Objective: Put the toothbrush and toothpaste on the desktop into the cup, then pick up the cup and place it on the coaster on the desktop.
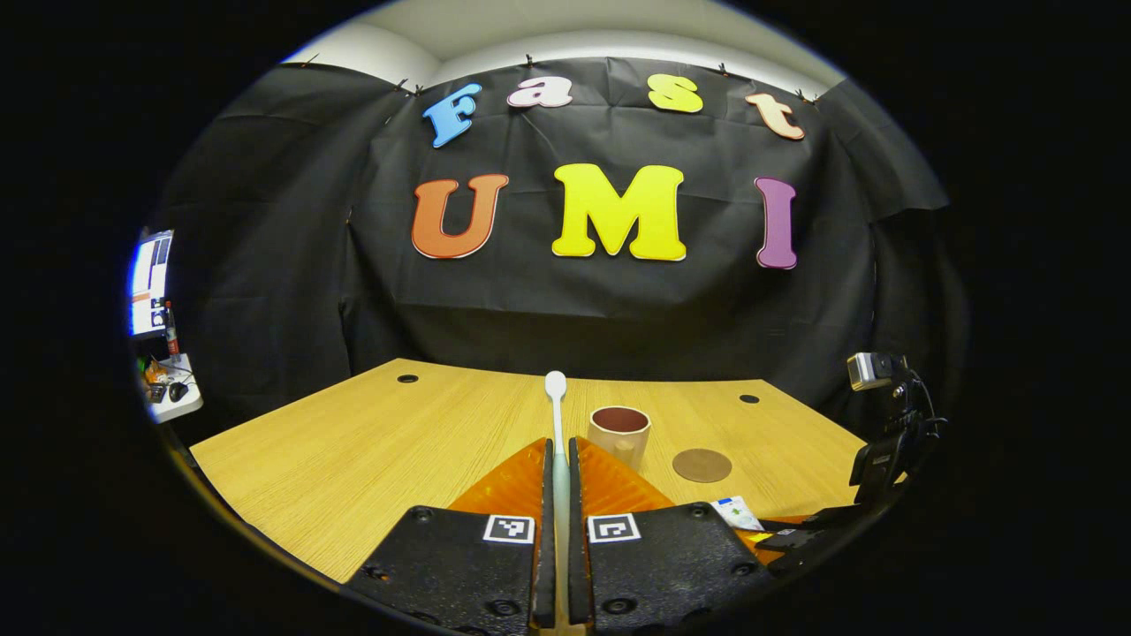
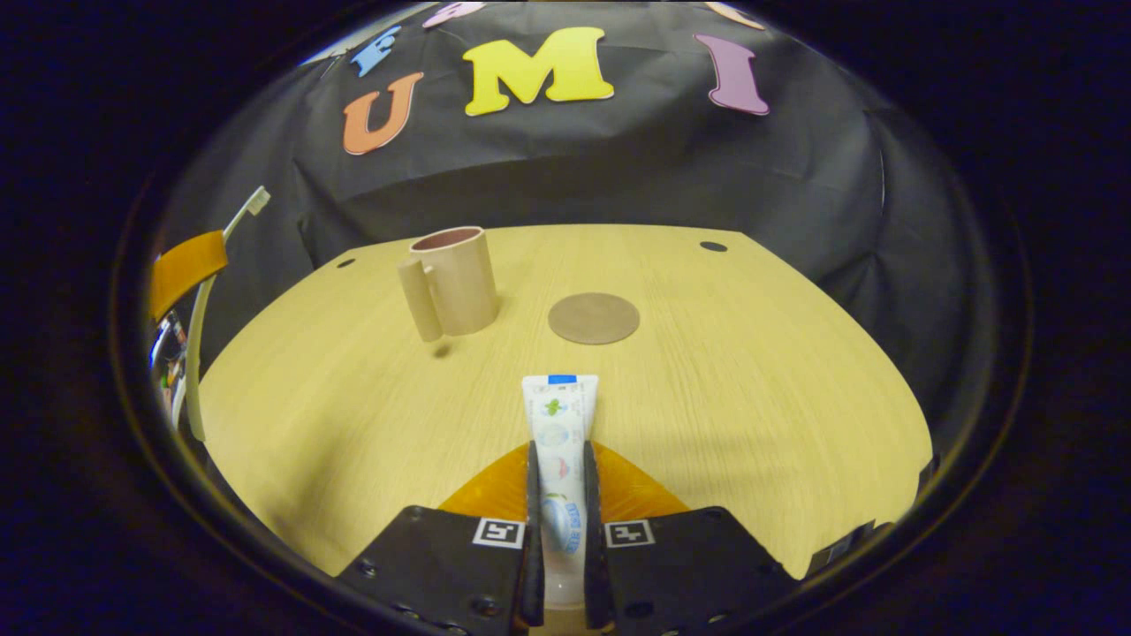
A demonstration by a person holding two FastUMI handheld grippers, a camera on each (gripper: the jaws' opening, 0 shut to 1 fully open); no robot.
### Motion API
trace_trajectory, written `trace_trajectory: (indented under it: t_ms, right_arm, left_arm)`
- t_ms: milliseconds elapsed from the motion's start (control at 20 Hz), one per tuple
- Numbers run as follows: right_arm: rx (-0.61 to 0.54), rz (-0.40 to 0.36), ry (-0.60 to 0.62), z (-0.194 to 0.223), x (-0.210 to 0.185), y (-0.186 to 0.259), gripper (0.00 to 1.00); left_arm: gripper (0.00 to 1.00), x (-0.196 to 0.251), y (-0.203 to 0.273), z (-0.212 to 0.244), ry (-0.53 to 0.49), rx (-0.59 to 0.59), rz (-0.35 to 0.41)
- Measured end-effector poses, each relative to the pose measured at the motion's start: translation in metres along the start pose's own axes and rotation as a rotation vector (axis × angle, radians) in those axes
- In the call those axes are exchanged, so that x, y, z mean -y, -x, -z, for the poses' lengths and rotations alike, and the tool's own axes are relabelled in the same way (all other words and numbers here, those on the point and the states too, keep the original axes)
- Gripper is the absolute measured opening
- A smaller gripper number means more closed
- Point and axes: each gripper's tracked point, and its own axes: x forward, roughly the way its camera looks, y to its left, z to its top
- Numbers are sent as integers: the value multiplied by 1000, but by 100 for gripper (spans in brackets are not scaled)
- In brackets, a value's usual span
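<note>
My left gripper (image 1: 558, 459) is shut on a pale toothbrush (image 1: 556, 402), whose head points away over the wooden desktop (image 1: 371, 459). Just right of it stands a tan cup (image 1: 619, 433) with a dark inside, and a round brown coaster (image 1: 702, 465) lies further right. My right gripper (image 2: 560, 464) is shut on a white toothpaste tube (image 2: 559, 420), held above the desktop (image 2: 751, 380). Ahead of it are the cup (image 2: 452, 283), handle toward me, and the coaster (image 2: 594, 318). At the far left of the right gripper view the toothbrush (image 2: 212, 283) shows in the other gripper.
The desktop has small round cable holes (image 1: 407, 378) near its far edge. A camera on a stand (image 1: 884, 415) stands at the right edge of the left gripper view. A side table with a screen (image 1: 152, 283) lies beyond the desk's left edge.
</note>
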Motion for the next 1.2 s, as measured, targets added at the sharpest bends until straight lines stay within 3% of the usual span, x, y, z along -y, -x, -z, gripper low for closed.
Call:
trace_trajectory:
  t_ms: [400,750,800,900,1200]
  right_arm:
    - [226,11,-56,-54,12,46,18]
    - [285,33,-124,-73,33,56,18]
    - [288,32,-128,-76,35,56,18]
    - [303,35,-135,-82,41,56,18]
    - [332,67,-166,-94,63,55,18]
  left_arm:
    - [8,16,-25,-21,93,-23,113]
    - [8,37,-133,-66,33,30,134]
    - [3,41,-149,-67,4,38,130]
    - [8,50,-176,-68,-48,48,130]
    - [8,69,-214,-56,-61,62,140]
